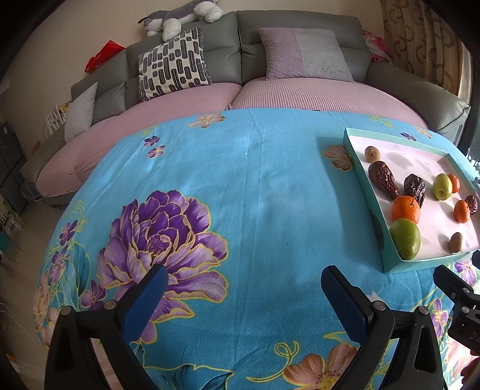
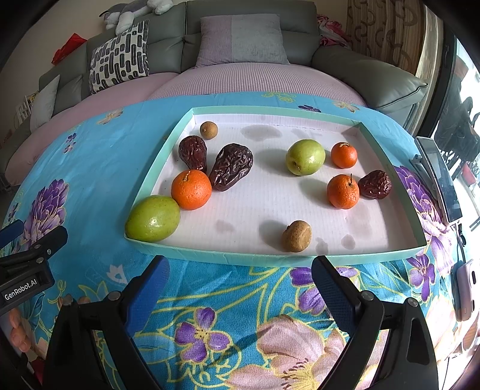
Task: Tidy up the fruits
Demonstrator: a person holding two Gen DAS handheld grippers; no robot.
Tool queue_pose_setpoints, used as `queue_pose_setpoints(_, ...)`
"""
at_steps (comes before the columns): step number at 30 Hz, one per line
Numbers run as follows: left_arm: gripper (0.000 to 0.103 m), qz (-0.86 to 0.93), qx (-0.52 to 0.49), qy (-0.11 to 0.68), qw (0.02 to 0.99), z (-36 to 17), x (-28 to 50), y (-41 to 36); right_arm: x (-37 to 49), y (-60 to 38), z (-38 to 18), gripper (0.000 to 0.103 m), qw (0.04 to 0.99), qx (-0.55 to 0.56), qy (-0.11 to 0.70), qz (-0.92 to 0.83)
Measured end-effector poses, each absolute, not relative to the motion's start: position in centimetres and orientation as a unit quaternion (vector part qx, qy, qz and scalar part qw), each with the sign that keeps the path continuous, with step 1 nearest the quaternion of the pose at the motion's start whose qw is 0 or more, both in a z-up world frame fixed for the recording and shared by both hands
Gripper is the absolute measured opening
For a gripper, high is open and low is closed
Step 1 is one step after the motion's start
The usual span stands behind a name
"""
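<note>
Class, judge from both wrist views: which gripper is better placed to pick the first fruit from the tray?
Right. The right gripper is open, directly facing the tray; the left gripper faces bare cloth, tray off to its side.

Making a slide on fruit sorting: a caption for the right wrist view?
Open right gripper faces a teal tray of oranges, green fruits, dried dates and small brown fruits.

1. The place was a home living room.
2. Grey sofa [image 1: 240,60] with cushions [image 1: 172,63] and a plush toy [image 1: 180,15] stood behind.
3. Floral cloth [image 1: 240,195] covered the table; curtain [image 2: 381,27] hung right.
</note>
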State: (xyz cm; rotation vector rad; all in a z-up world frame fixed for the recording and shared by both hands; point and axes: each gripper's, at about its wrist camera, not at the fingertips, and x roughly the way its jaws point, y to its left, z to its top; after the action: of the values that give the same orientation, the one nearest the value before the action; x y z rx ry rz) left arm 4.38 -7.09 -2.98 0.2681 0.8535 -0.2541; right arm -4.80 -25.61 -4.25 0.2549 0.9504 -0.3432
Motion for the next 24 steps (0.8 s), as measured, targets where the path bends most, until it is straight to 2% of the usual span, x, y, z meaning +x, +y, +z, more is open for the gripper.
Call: queue_pose_setpoints(24,0.103,-0.123,0.128,0.409,0.895,-2.66,4.38,-7.14,-4.88,-25.72,-4.17,0.096,0.867,0.12,0.454,-0.163)
